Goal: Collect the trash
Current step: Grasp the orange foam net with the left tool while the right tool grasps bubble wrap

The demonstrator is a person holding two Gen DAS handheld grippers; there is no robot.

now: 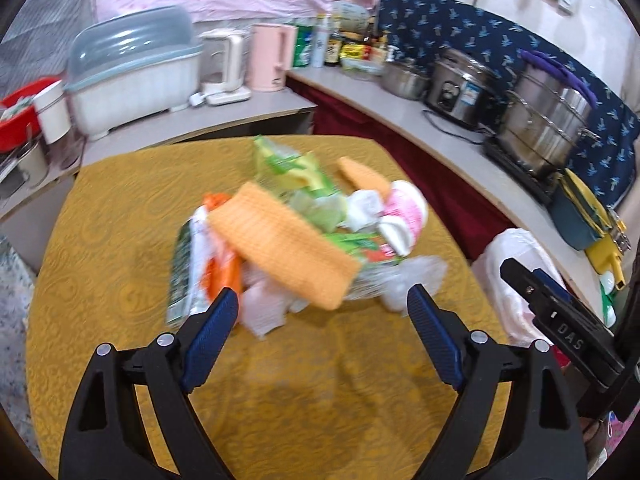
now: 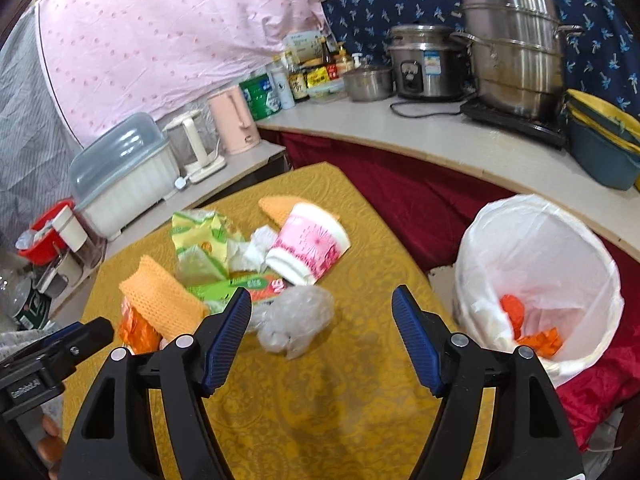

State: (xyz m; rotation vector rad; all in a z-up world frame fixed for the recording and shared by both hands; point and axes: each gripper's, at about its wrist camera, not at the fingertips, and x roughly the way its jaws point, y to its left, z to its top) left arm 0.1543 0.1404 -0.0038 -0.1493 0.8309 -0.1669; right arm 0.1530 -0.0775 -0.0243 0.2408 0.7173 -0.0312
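Nearest the lens in the left wrist view, the left gripper (image 1: 322, 304) fills the bottom of the frame with its blue pads spread wide and nothing between them, hanging just short of the trash pile (image 1: 296, 236) on the yellow worktop (image 1: 120, 240). That pile sits at frame centre: from its left edge, a green-and-white wrapper (image 1: 188, 272), an orange packet (image 1: 218, 268), then an orange cloth (image 1: 284, 248) lying across the top, green wrappers (image 1: 296, 168) behind it, a second orange cloth (image 1: 360, 176) at the back, a pink-and-white cup (image 1: 404, 212) on its side, and a clear plastic bag (image 1: 404, 280) at the pile's right front, near the right pad. Much of it is blurred. At the right edge the right gripper (image 1: 552, 304) shows side-on in front of the white-lined bin (image 1: 508, 252). In the right wrist view, the left gripper's black body enters at lower left. Its own gripper (image 2: 322, 306) occupies the bottom centre, jaws apart and empty, over bare yellow cloth. Just beyond its left pad lie the orange cloth (image 2: 160, 300), the orange packet (image 2: 138, 330), green wrappers (image 2: 200, 240), crumpled white paper (image 2: 256, 252), the tipped cup (image 2: 308, 248) and the clear bag (image 2: 296, 320), which lies nearest the pads. At right, beside the worktop (image 2: 340, 420) and against red fabric (image 2: 420, 208), stands the bin (image 2: 536, 280), with orange scraps (image 2: 528, 328) and some white pieces already inside.
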